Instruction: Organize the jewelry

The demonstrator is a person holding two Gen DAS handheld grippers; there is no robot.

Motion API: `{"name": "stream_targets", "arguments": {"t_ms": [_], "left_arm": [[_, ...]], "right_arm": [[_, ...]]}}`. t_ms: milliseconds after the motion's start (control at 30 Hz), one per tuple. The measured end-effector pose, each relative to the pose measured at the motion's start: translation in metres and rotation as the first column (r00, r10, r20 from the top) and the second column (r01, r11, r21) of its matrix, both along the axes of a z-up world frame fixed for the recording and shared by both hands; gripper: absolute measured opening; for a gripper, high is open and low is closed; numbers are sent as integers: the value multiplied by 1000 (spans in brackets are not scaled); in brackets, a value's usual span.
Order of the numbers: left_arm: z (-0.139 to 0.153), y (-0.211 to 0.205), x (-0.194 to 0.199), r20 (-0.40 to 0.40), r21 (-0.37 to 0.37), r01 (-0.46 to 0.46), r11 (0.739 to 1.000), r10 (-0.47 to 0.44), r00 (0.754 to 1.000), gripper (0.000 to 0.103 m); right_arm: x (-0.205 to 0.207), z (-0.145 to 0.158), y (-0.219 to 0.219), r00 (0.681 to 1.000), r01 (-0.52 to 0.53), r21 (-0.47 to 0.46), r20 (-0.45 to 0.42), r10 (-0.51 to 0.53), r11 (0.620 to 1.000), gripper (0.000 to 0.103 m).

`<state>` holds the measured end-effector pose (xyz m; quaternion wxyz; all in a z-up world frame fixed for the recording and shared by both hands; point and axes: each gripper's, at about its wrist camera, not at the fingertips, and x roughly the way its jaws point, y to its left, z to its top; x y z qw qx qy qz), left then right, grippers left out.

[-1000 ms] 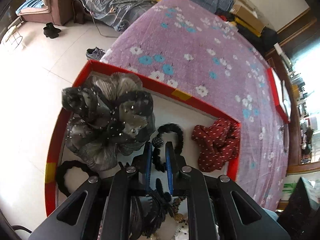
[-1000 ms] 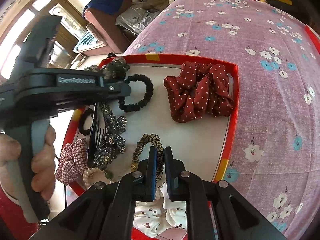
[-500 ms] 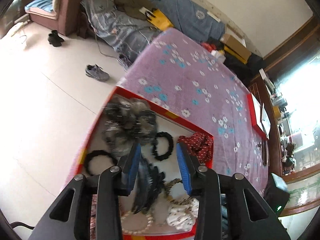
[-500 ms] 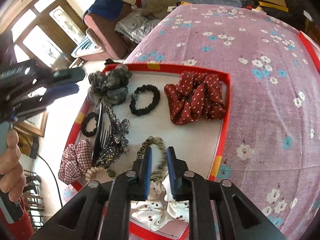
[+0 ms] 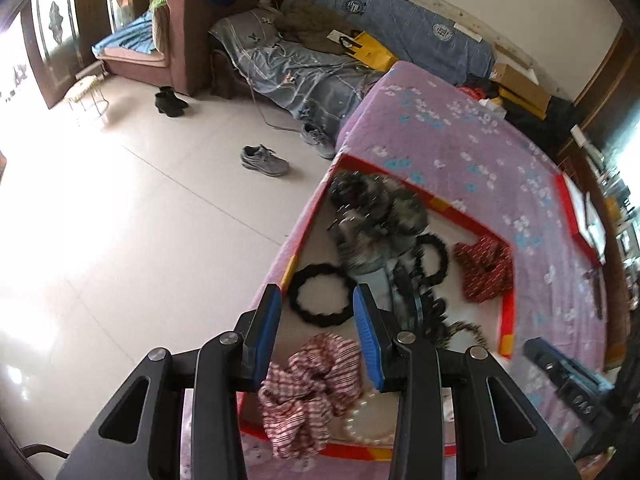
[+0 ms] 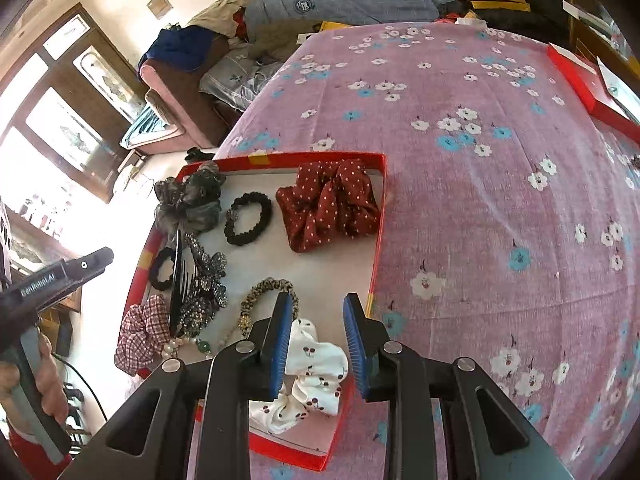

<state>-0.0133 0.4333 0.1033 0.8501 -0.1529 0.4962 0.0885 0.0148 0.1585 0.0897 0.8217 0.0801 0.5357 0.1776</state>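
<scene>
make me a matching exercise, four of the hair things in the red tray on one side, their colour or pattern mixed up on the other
Things:
1. scrunchie at the tray's far right corner
2. scrunchie under the right claw
3. scrunchie at the tray's near left corner
4. braided hair tie beside the sheer grey bow

Colours:
A. plain black
B. white with cherries
C. dark red with white dots
D. red and white checks

Pairs: 1-C, 2-B, 3-D, 4-A

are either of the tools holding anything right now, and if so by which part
Nothing is held. The left tool and right tool both hang open above the red tray, jaws having just opened, with nothing between them.
</scene>
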Motion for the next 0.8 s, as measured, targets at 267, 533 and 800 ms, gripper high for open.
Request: {"name": "stream_targets", "arguments": {"t_ms": [267, 533, 800], "left_arm": [[-12, 8, -6, -29, 30, -24, 999, 25, 999, 36], [-7, 5, -11, -9, 101, -22, 995, 23, 1000, 36], [-7, 6, -14, -5, 123, -15, 992, 16, 1000, 36]], "right_arm": [[-2, -5, 33, 995, -96, -100, 12, 98, 990, 29], [9, -32, 66, 988, -156, -172, -32, 153, 973, 29], [5, -11, 52, 994, -104, -130, 20, 108, 986, 29]]}}
